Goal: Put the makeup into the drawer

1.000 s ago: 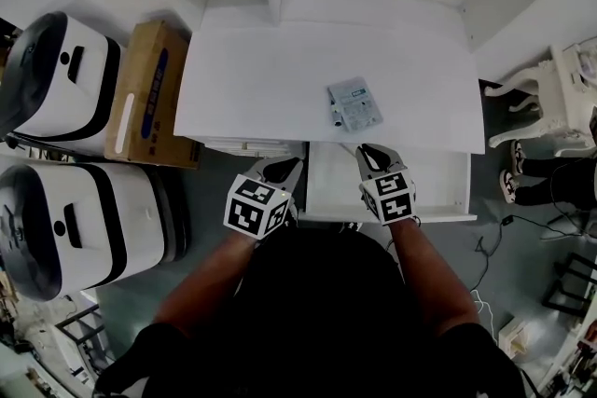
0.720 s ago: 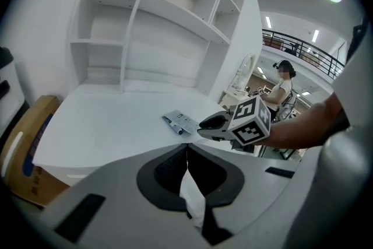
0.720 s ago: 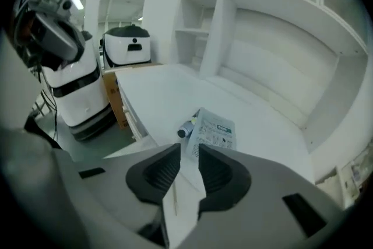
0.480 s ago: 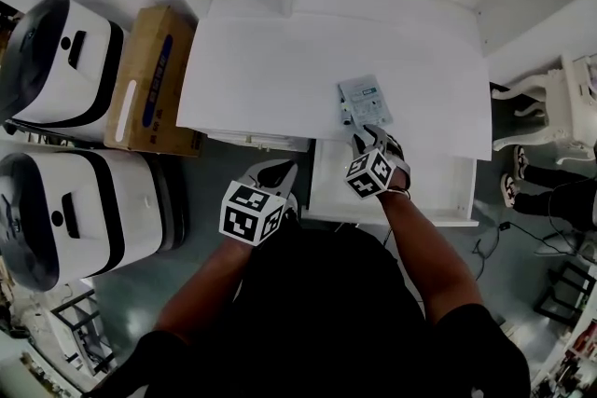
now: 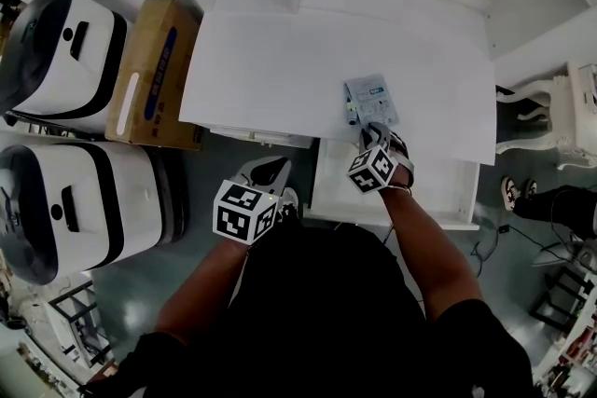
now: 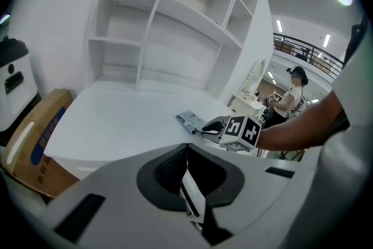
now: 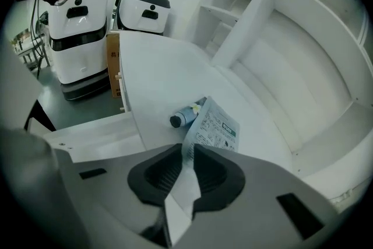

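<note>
The right tool (image 5: 371, 139) points down at the front edge of the white tabletop (image 5: 270, 70). Its jaws have just been closing and pinch the near edge of the makeup packet (image 7: 218, 125), which lies flat on the tabletop just behind the open drawer (image 5: 438, 186). A dark-capped bottle (image 7: 185, 115) shows inside the packet. The left tool (image 6: 186, 148) hangs off the tabletop, left of the drawer, jaws pressed together on nothing.
</note>
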A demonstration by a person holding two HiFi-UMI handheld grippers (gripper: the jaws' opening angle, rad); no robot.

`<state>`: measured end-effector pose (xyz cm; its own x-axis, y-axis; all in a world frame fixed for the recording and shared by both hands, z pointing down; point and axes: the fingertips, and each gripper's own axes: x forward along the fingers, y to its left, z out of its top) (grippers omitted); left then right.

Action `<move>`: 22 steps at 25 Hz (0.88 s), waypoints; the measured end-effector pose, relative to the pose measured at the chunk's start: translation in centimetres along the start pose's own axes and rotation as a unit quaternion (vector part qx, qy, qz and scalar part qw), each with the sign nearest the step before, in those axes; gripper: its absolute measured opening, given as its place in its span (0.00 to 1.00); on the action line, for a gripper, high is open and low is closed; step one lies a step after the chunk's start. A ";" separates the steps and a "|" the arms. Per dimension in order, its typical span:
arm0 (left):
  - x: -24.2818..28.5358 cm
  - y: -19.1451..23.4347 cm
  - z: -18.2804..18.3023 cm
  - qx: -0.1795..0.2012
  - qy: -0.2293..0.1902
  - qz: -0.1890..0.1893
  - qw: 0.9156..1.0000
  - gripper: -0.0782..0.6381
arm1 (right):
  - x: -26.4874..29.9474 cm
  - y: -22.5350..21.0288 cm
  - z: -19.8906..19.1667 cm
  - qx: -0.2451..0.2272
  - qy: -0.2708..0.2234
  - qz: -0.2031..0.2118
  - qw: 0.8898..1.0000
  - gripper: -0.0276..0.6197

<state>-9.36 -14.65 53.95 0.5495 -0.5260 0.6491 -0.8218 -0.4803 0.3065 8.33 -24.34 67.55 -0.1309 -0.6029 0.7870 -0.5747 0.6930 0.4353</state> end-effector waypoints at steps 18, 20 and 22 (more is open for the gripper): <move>1.1 -2.1 1.7 0.026 -0.010 -0.028 0.999 0.12 | -5.5 -6.5 3.1 0.195 -0.083 -0.003 0.977 0.09; 1.2 -2.3 1.7 0.029 -0.010 -0.031 0.999 0.12 | -6.6 -7.5 3.3 0.212 -0.095 -0.007 0.973 0.09; 1.2 -2.6 1.8 0.032 -0.010 -0.034 0.999 0.12 | -7.7 -8.1 3.4 0.232 -0.105 -0.007 0.967 0.09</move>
<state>-6.26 -15.32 52.70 0.6069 -0.5048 0.6138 -0.7716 -0.5593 0.3029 11.24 -26.64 56.52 -0.2540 -0.7123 0.6544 -0.8719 0.4615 0.1640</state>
